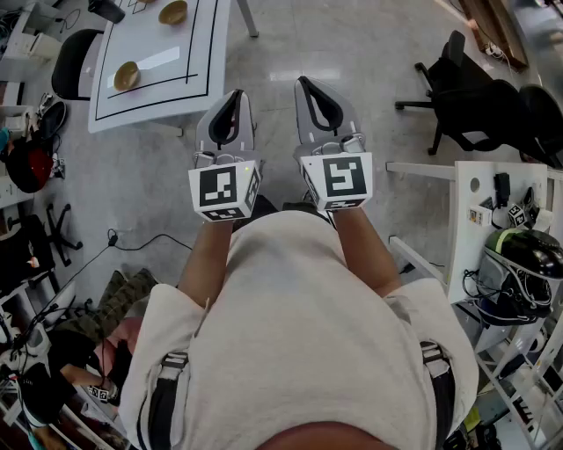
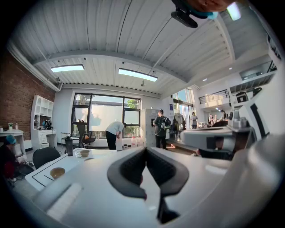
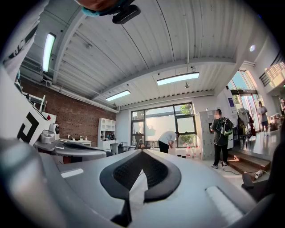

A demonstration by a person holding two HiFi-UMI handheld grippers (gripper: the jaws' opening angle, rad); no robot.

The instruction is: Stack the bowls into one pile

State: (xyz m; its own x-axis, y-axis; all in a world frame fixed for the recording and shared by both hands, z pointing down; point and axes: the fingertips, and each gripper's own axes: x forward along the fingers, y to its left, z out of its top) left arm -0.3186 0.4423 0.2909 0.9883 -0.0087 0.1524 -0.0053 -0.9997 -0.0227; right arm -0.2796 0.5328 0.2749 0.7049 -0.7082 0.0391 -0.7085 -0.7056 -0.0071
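Observation:
Two wooden bowls sit apart on a white table (image 1: 164,86) at the far left: one bowl (image 1: 127,76) near the table's left side, the other bowl (image 1: 173,12) at its far end. The left gripper view shows the near bowl (image 2: 57,173) and the far bowl (image 2: 84,153) on the same table (image 2: 75,163). My left gripper (image 1: 235,93) and right gripper (image 1: 304,82) are held side by side above the floor, well short of the table. Both are shut with nothing between the fingertips. The same shows for the left gripper (image 2: 146,151) and the right gripper (image 3: 141,152) in their own views.
A dark bottle (image 2: 68,145) stands on the table near the far bowl. A black chair (image 1: 70,61) is at the table's left. Office chairs (image 1: 479,97) stand at the right, and a white shelf unit (image 1: 466,189) holds a helmet (image 1: 530,253). Two people (image 2: 160,128) stand by the windows.

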